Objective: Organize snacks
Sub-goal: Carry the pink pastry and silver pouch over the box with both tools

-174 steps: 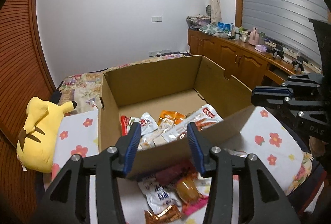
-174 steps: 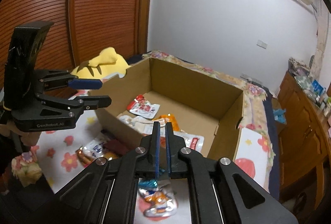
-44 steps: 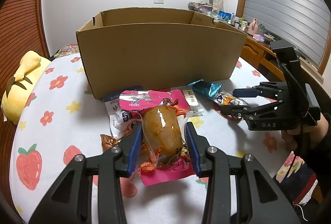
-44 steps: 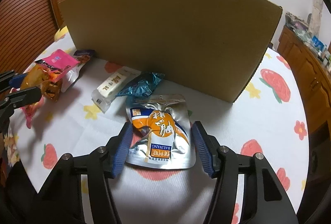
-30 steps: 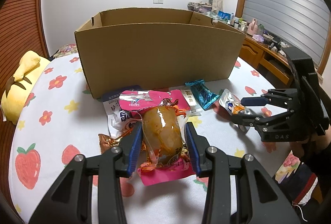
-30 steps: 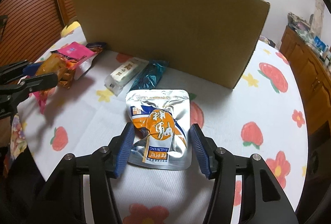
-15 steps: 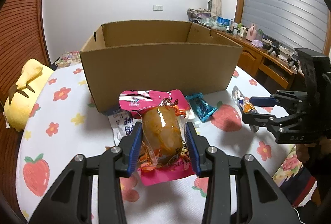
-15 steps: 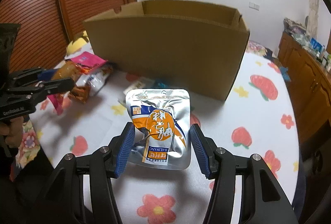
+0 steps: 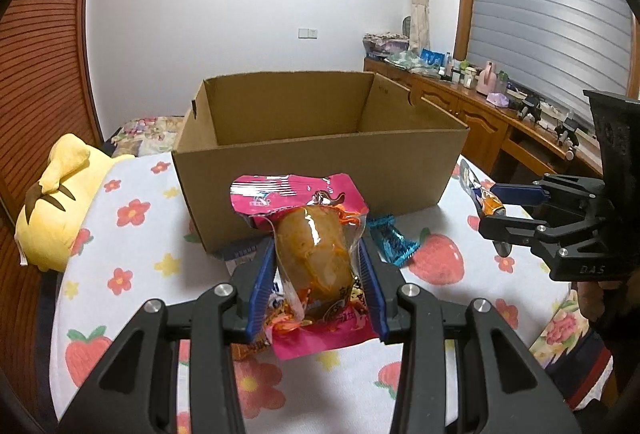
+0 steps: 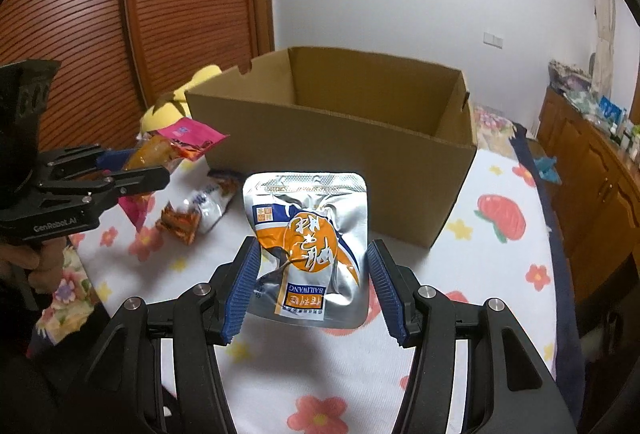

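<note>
**Two snack packs held up before the open box**

The left gripper (image 9: 318,276) pinches a pink pack (image 9: 308,230) with an orange-brown snack in it; the right gripper (image 10: 312,284) clamps a silver-and-orange pouch (image 10: 308,238). Both packs hang clear of the flowered cloth (image 10: 500,266), on the near side of the cardboard box (image 9: 320,169). The box stands open; its floor is hidden behind the near wall. Loose wrappers (image 10: 196,209) and a teal packet (image 9: 394,240) lie by its near edge.

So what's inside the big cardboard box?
Only bare brown inner walls show inside the cardboard box. Its front wall hides the bottom in both views, so any snacks lying there cannot be seen. The pink packet and silver pouch are outside it, held in front.
</note>
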